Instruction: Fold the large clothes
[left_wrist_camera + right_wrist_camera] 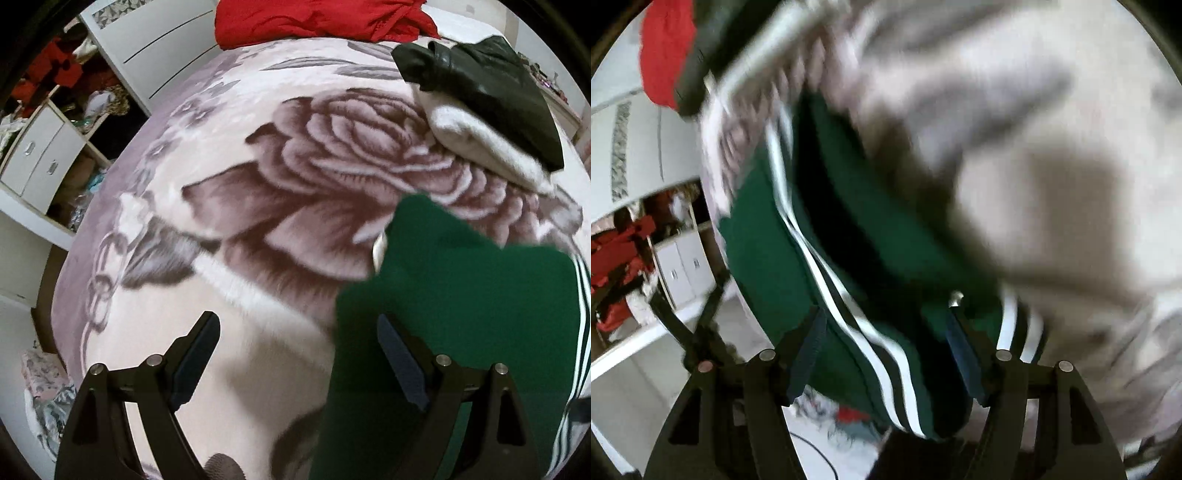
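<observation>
Garment (454,295): green, white-striped, on the floral blanket (258,206).
Left gripper (299,354): jaws wide apart, empty, garment under its right finger.
Right gripper (886,350): jaws apart, garment's striped edge between them, unpinched.

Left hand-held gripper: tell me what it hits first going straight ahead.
Probably the floral blanket: the open left hand-held gripper points down at it, with the green garment just beside its right finger.
</observation>
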